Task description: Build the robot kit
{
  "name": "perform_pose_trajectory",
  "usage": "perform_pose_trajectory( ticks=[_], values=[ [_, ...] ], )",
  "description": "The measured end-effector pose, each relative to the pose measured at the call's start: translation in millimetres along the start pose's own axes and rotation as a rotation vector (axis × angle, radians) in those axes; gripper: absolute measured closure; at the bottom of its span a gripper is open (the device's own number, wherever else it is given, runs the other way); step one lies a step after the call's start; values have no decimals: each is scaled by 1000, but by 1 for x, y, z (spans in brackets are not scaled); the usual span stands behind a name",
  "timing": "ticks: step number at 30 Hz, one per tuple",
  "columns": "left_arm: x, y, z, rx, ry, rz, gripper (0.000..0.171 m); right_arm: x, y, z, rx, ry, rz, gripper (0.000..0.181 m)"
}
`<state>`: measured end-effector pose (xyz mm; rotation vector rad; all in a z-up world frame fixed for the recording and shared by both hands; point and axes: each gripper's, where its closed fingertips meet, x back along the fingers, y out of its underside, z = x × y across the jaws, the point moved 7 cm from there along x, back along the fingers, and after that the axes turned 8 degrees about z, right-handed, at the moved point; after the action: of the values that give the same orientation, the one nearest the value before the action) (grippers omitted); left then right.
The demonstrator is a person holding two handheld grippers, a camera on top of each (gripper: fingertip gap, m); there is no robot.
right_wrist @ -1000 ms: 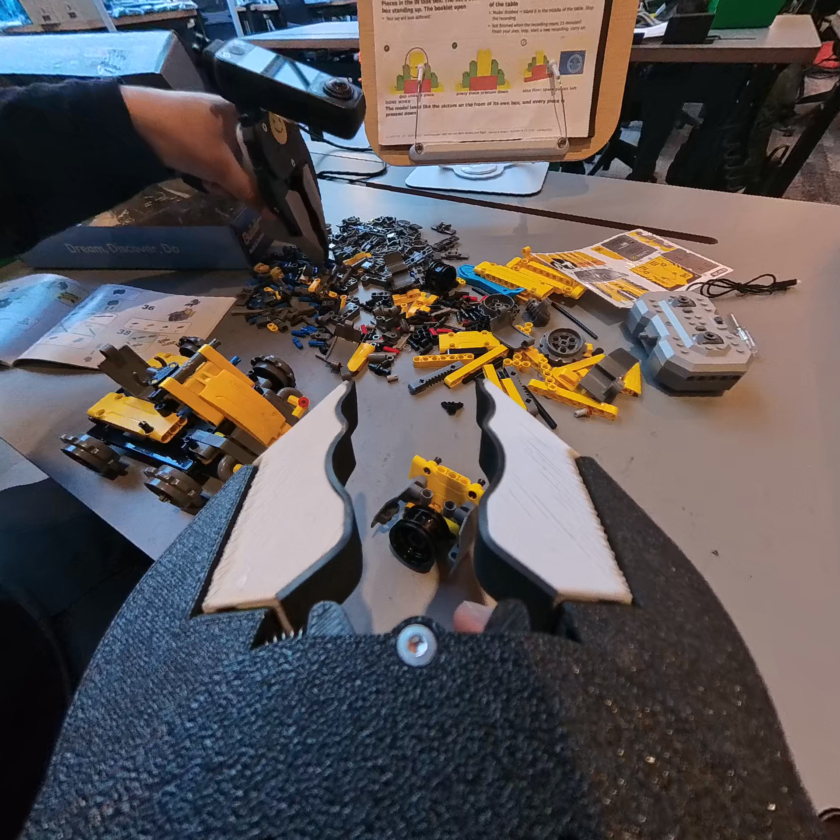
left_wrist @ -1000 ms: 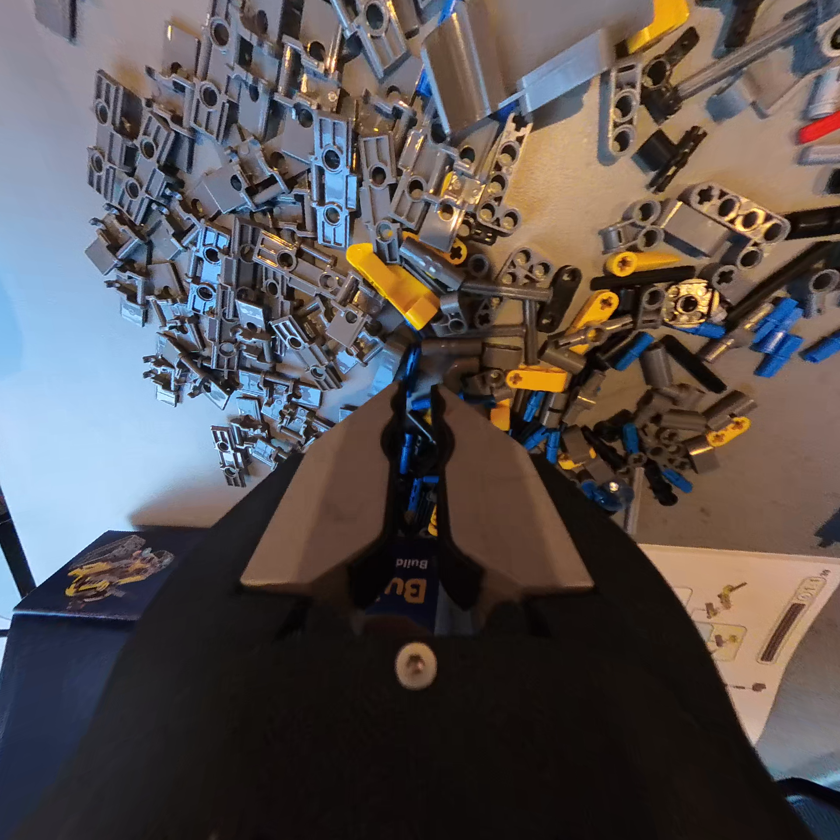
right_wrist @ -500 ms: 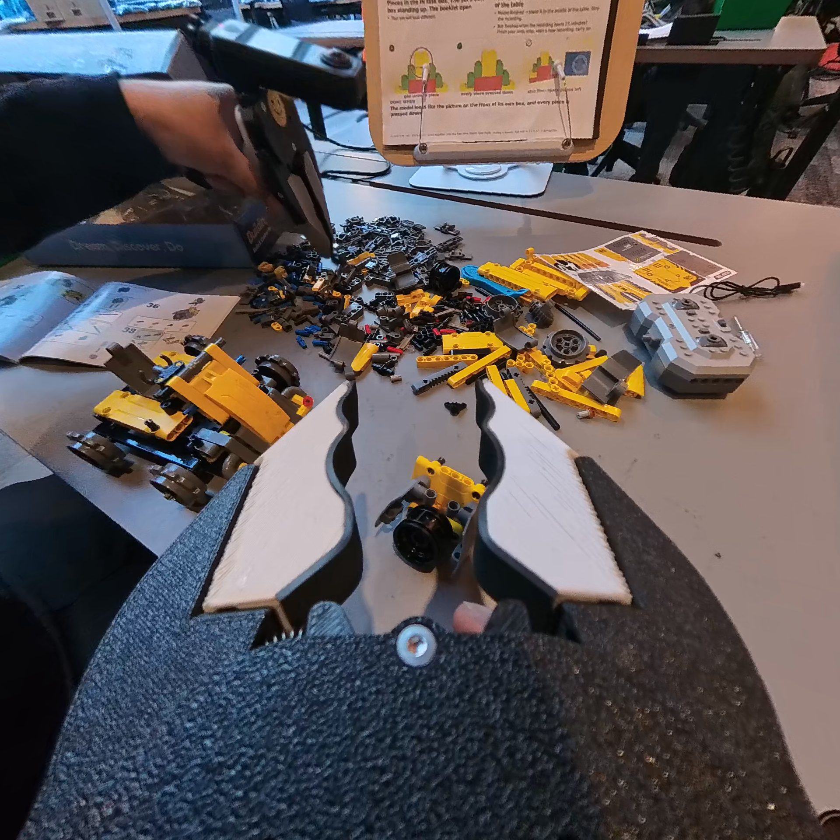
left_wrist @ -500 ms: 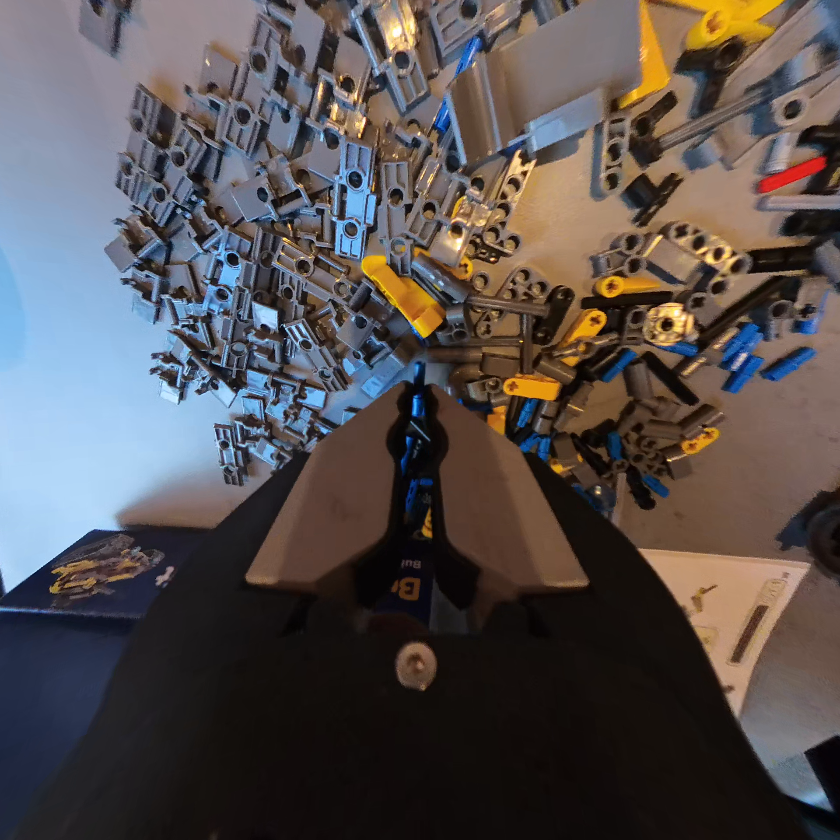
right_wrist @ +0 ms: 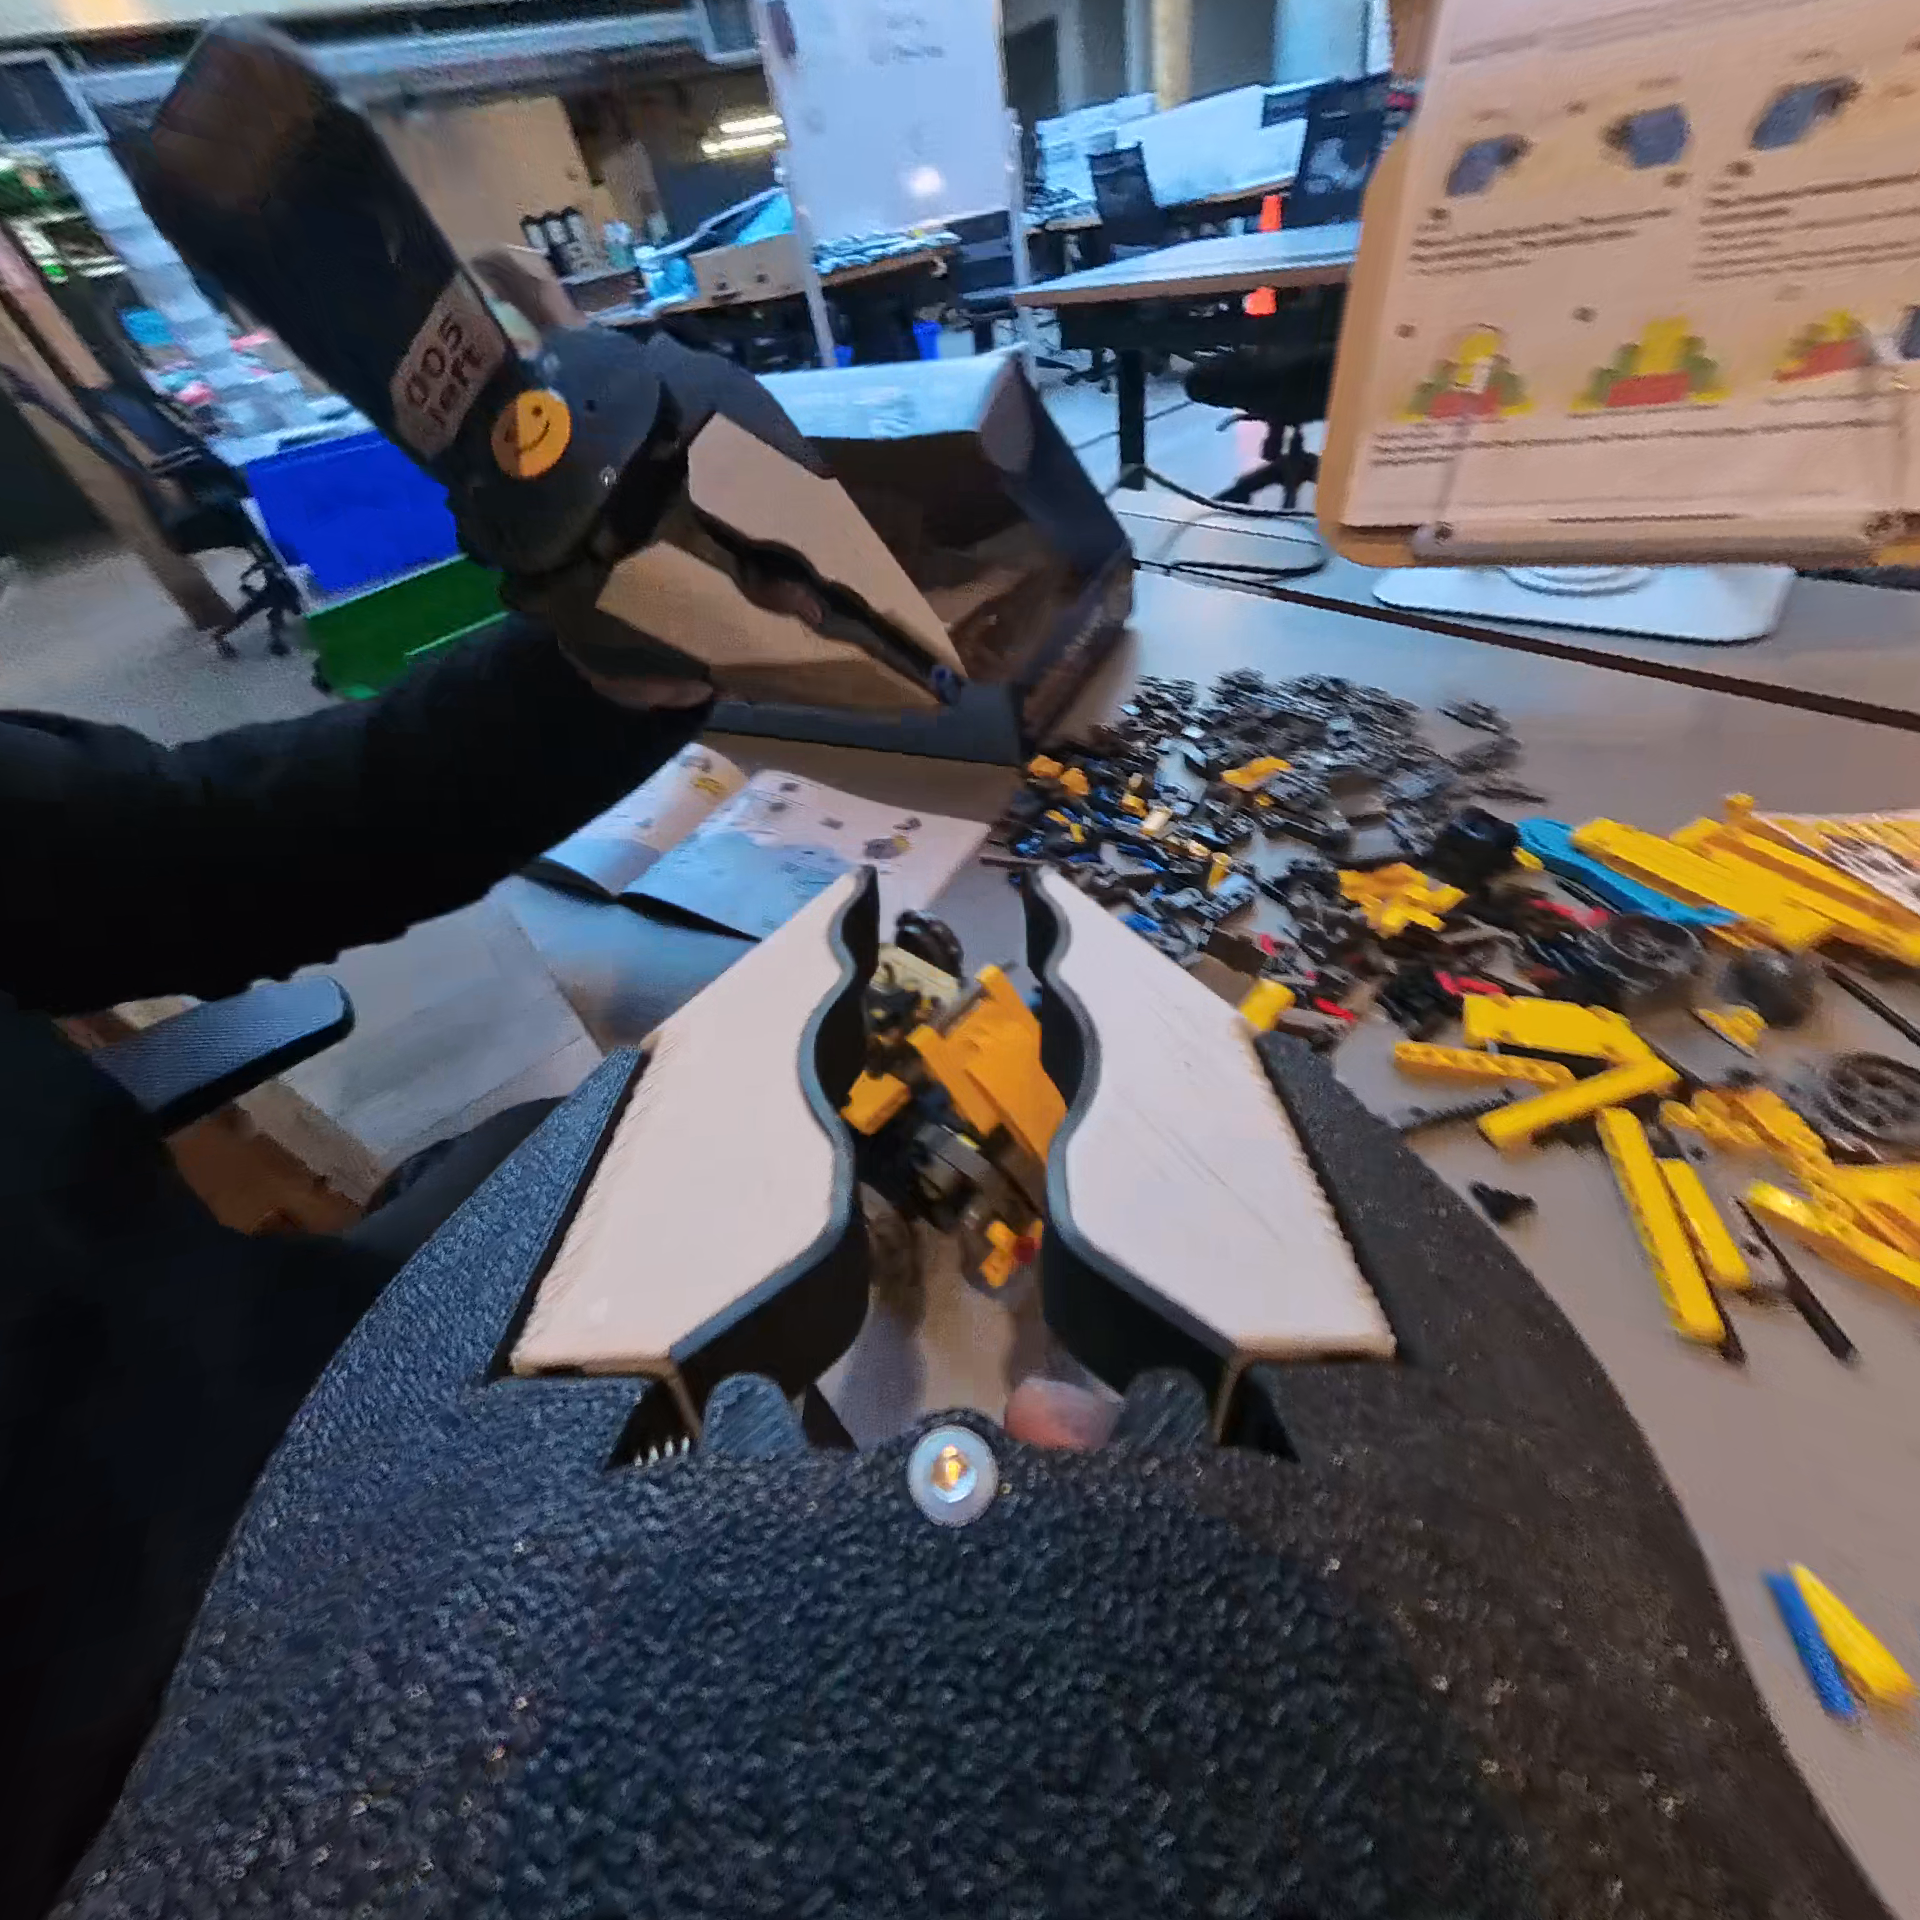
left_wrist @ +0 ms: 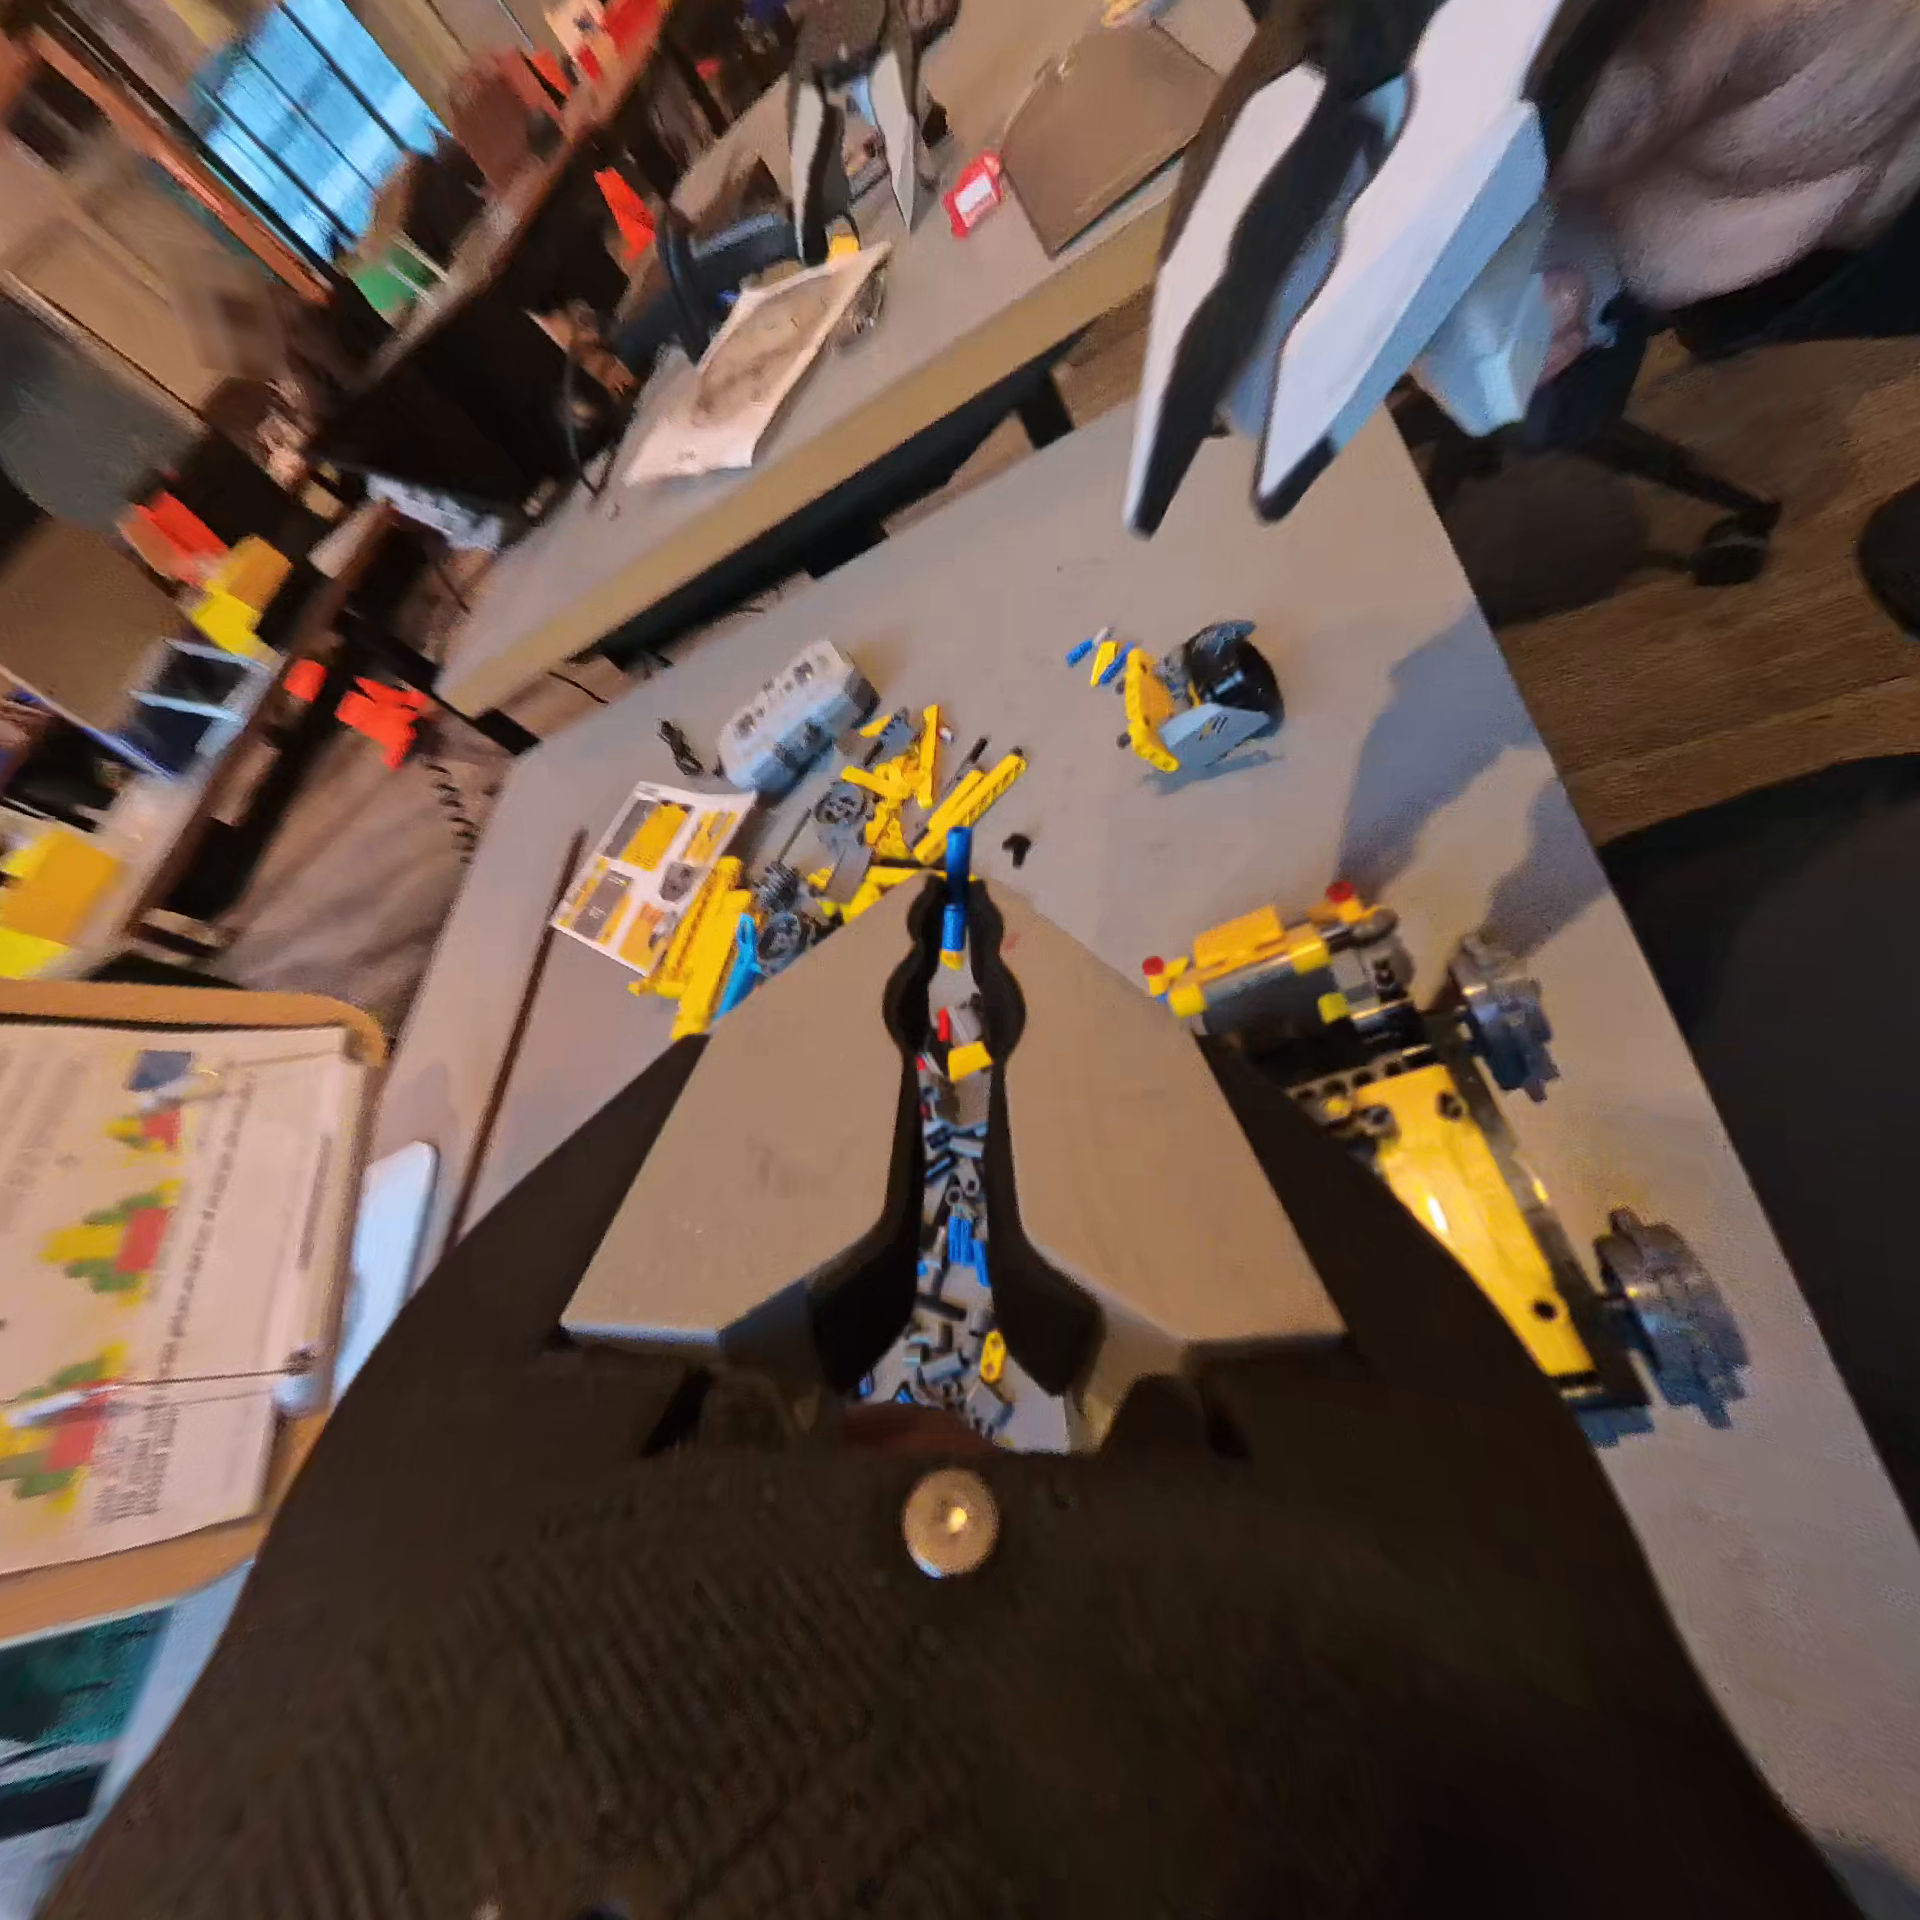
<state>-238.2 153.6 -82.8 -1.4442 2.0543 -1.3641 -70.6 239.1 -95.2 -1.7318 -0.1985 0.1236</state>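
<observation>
My left gripper (left_wrist: pixel 951 896) is shut on a small blue pin (left_wrist: pixel 955 854) that sticks out past its tips, and holds it in the air above the grey table (left_wrist: pixel 1299 831). It also shows in the right wrist view (right_wrist: pixel 935 673), held by a hand in a dark sleeve. My right gripper (right_wrist: pixel 951 894) is open and empty, raised above a part-built yellow and black vehicle model (right_wrist: pixel 966 1070). In the left wrist view the right gripper (left_wrist: pixel 1210 509) hangs at the upper right, with the vehicle model (left_wrist: pixel 1403 1101) below it on the table.
A pile of small grey, black and blue parts (right_wrist: pixel 1299 821) and yellow beams (right_wrist: pixel 1662 1132) cover the table's middle. A small wheel assembly (left_wrist: pixel 1205 696), a grey hub (left_wrist: pixel 795 712), a sticker sheet (left_wrist: pixel 655 873), a dark box (right_wrist: pixel 997 540), a booklet (right_wrist: pixel 769 842) and a clipboard stand (right_wrist: pixel 1662 260) surround them. The grippers' ends are close to 8 centimeters from one another.
My left gripper has lifted out of the parts pile with the blue pin and tilted up to face across the table. My right gripper has moved left from the small wheel assembly to over the vehicle model.
</observation>
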Motion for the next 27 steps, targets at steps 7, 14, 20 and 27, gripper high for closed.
perform_pose_trajectory(
  ticks=[7,14,20,27],
  values=[
    [1,-36,52,-219,-110,30,170,-22,-12,-39,73,-51,17,157],
    [9,-41,63,-212,-127,66,169,-29,-8,-49,106,-47,-3,170],
    [4,-35,66,-212,-123,55,169,-34,-1,-48,83,-60,-12,173],
    [3,-31,60,-192,-139,64,169,-37,1,-42,81,-48,-18,176]
  ],
)
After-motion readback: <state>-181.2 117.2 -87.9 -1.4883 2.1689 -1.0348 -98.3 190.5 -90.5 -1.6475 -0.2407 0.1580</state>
